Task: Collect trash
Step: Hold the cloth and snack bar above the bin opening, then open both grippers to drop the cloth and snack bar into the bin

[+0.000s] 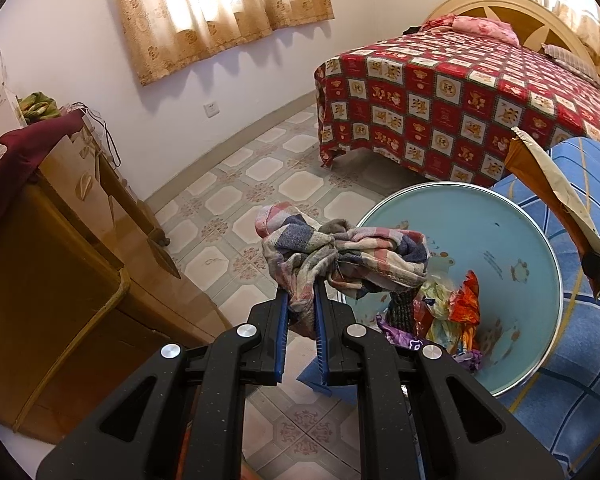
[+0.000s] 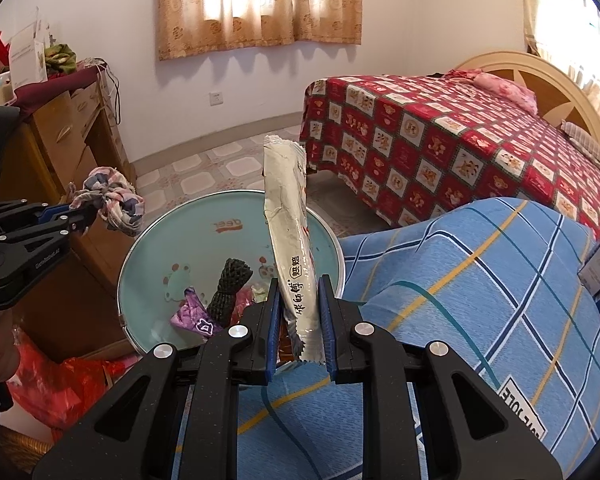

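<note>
My left gripper [image 1: 301, 296] is shut on a crumpled striped cloth [image 1: 340, 256] and holds it above the near-left rim of a light blue trash bin [image 1: 500, 216]. The bin holds several coloured wrappers [image 1: 452, 312]. My right gripper [image 2: 299, 300] is shut on a long beige snack wrapper [image 2: 288, 220] that stands upright over the bin's right edge [image 2: 156, 248]. The left gripper [image 2: 88, 216] with the cloth [image 2: 112, 200] also shows in the right wrist view, left of the bin. The snack wrapper [image 1: 556, 184] shows at the right in the left wrist view.
A blue checked cloth covers furniture [image 2: 480, 280] right of the bin. A wooden cabinet [image 1: 60, 260] stands to the left. A bed with a red patterned cover [image 1: 460, 104] lies behind. A red plastic bag [image 2: 60, 384] lies on the floor at the left. The floor is tiled [image 1: 260, 184].
</note>
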{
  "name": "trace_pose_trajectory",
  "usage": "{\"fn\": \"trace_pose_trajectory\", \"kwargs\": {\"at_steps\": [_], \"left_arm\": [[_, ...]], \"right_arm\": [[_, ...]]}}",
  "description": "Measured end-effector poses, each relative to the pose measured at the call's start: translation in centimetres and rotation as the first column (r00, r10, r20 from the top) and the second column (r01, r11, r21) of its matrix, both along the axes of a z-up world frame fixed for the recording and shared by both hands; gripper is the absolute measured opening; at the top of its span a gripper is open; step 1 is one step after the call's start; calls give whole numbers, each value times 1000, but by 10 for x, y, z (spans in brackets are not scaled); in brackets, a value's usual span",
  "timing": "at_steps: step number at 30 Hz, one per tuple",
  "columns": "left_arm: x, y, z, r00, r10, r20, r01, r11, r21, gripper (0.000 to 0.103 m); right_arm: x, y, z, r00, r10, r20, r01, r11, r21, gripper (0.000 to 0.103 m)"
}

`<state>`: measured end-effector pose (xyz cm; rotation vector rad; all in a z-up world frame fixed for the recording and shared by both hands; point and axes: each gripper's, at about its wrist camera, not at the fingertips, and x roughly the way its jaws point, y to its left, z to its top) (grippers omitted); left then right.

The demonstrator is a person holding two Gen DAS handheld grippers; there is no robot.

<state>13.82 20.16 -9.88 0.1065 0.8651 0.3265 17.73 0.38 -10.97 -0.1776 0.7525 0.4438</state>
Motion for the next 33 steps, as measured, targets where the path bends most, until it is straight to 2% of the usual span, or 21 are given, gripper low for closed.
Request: {"fn": "trace_pose_trajectory", "kwargs": {"at_steps": [23, 33], "left_arm": [[3, -3, 0, 1000, -8, -3, 8, 1000, -7, 12], [2, -15, 5, 998, -55, 10, 55, 998, -28, 15]], "right_arm": [[2, 9, -2, 1000, 11, -5, -11, 1000, -10, 19], [2, 9, -2, 1000, 11, -6, -11, 1000, -7, 20]]}}
